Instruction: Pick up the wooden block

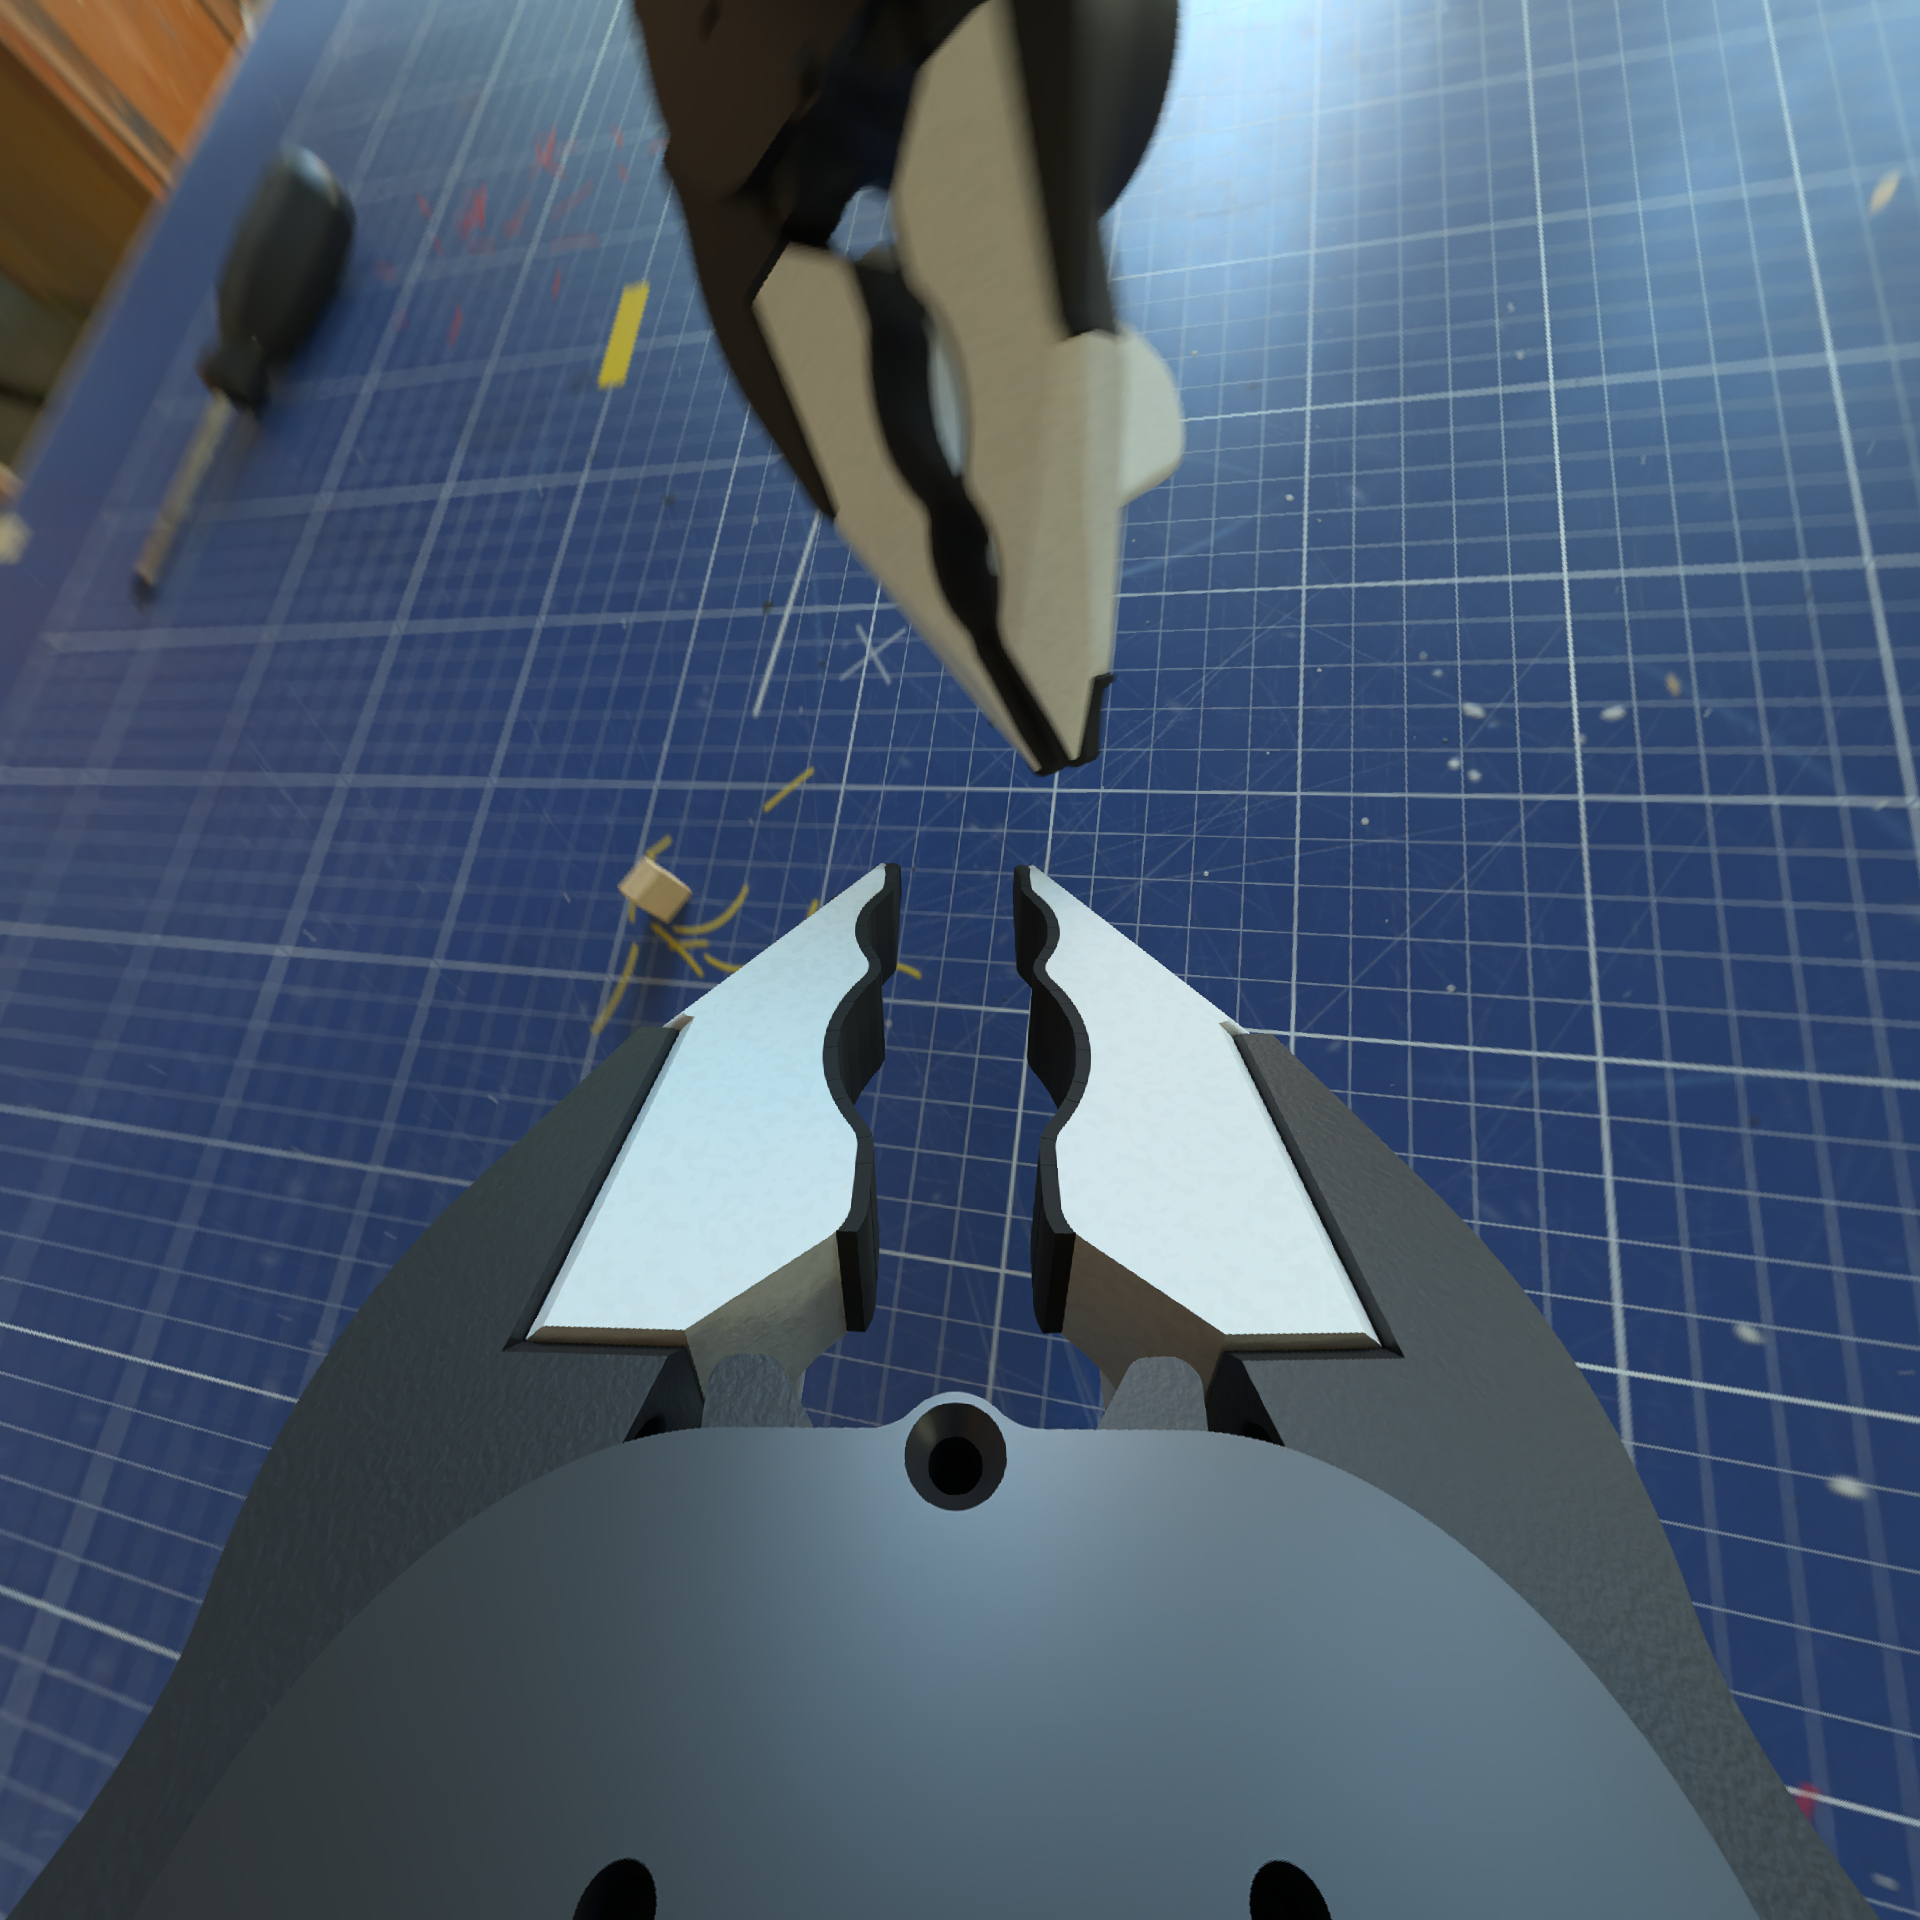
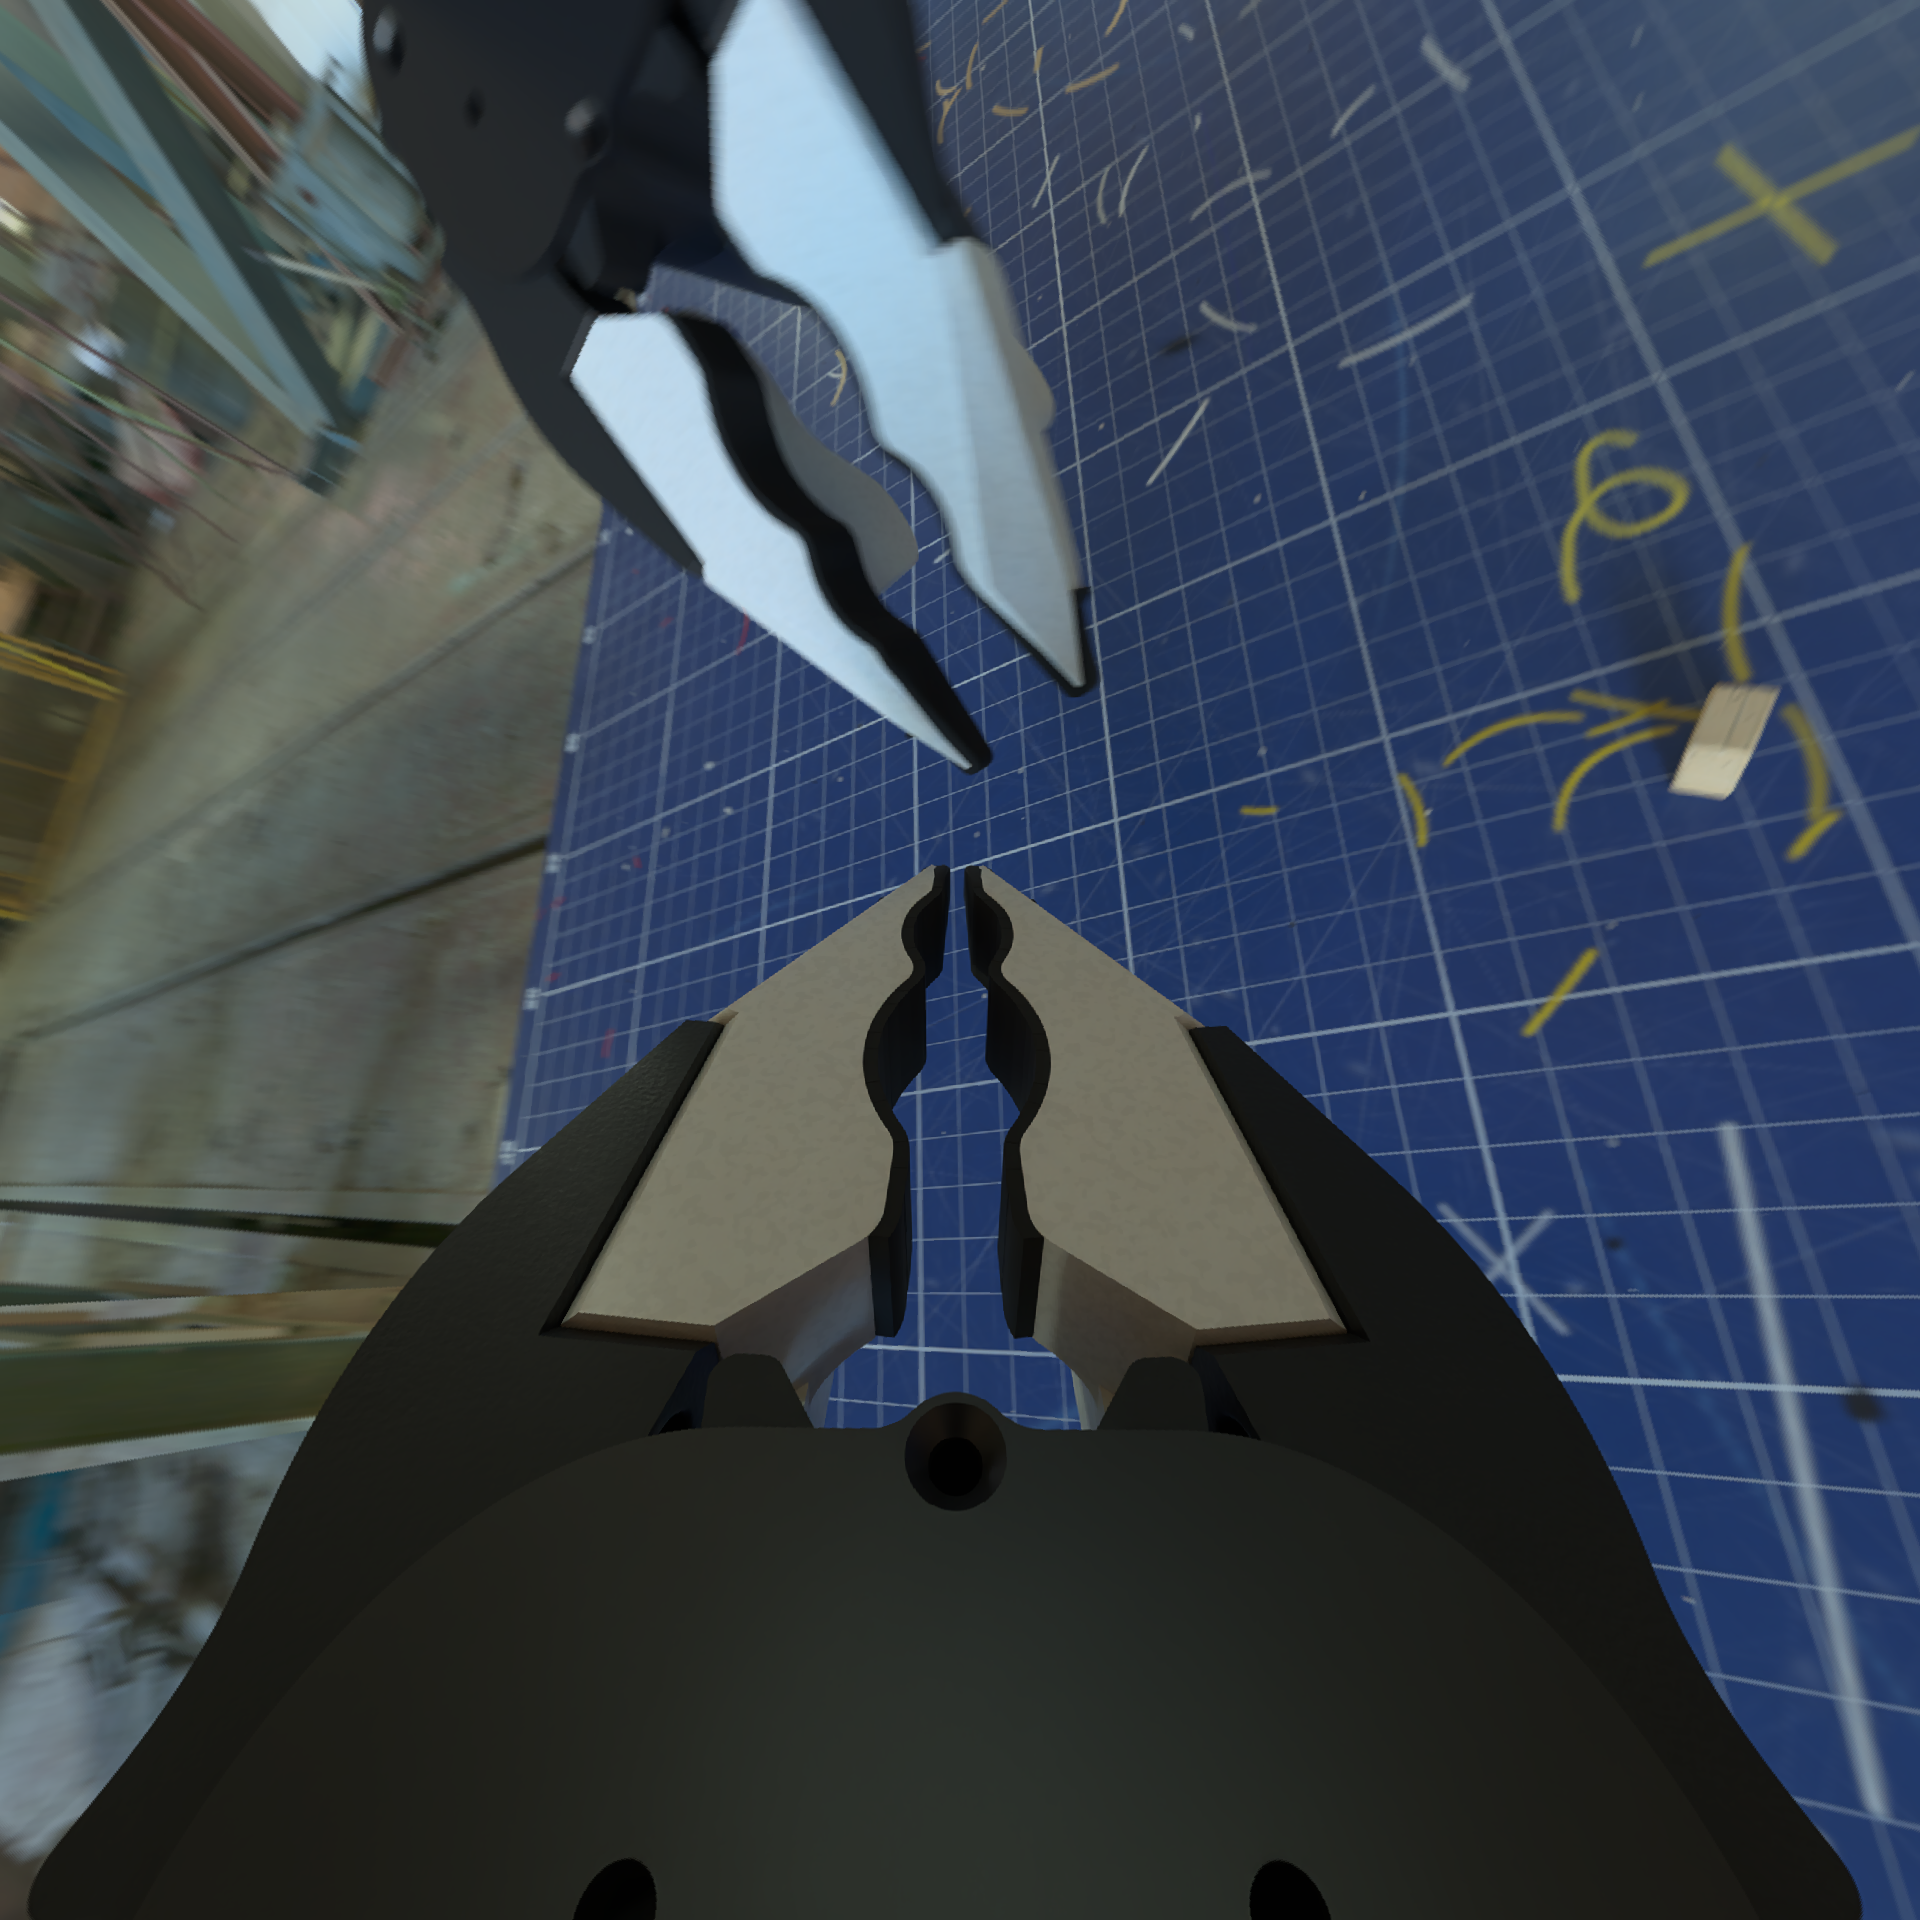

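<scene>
The wooden block [image 1: 655, 888] is small and pale. It lies on the blue grid cutting mat [image 1: 1455, 935] among yellow scribbles, just left of my left gripper [image 1: 956, 878], which is open and empty above the mat. My right gripper [image 1: 1060, 758] hangs tip-down opposite it, shut and empty. In the right wrist view the block [image 2: 1725, 738] lies far to the right of my shut right gripper [image 2: 956, 875]. The open left gripper [image 2: 1023, 719] faces it close by, above the mat [image 2: 1247, 1039].
A black-handled screwdriver [image 1: 260, 312] lies at the mat's far left, with a yellow strip [image 1: 623, 332] near it. A wooden cabinet [image 1: 83, 125] stands beyond that edge. In the right wrist view the mat's edge [image 2: 561, 935] runs just left of my fingertips.
</scene>
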You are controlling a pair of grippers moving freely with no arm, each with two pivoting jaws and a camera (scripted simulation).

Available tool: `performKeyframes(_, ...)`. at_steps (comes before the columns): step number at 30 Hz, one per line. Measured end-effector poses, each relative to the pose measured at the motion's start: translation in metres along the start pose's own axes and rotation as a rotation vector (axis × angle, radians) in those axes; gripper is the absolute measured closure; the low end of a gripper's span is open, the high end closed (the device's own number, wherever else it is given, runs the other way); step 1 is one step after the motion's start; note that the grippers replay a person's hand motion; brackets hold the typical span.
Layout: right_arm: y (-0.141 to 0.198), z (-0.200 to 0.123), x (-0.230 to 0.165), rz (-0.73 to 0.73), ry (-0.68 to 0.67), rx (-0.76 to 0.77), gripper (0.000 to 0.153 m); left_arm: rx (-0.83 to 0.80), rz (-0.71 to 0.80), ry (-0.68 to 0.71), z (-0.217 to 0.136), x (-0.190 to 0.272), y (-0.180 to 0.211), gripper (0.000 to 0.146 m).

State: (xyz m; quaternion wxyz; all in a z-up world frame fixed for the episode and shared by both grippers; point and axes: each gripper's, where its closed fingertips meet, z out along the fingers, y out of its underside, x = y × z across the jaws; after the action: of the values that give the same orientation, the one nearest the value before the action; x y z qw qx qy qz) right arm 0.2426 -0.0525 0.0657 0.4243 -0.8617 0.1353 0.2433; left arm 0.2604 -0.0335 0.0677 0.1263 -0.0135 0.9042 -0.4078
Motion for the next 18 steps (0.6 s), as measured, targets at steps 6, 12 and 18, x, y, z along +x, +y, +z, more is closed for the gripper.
performKeyframes(6,0.005,0.002,0.001,0.22,-0.18,-0.008,0.15,0.003,0.214,-0.04,0.002,0.013,-0.008,0.126)
performKeyframes(12,0.012,0.008,-0.002,0.284,-0.251,-0.068,0.15,0.009,0.244,-0.026,0.009,0.02,-0.009,0.138)
performKeyframes(18,0.015,0.011,0.0,0.315,-0.291,-0.087,0.15,-0.006,0.225,-0.001,0.01,0.024,-0.003,0.14)
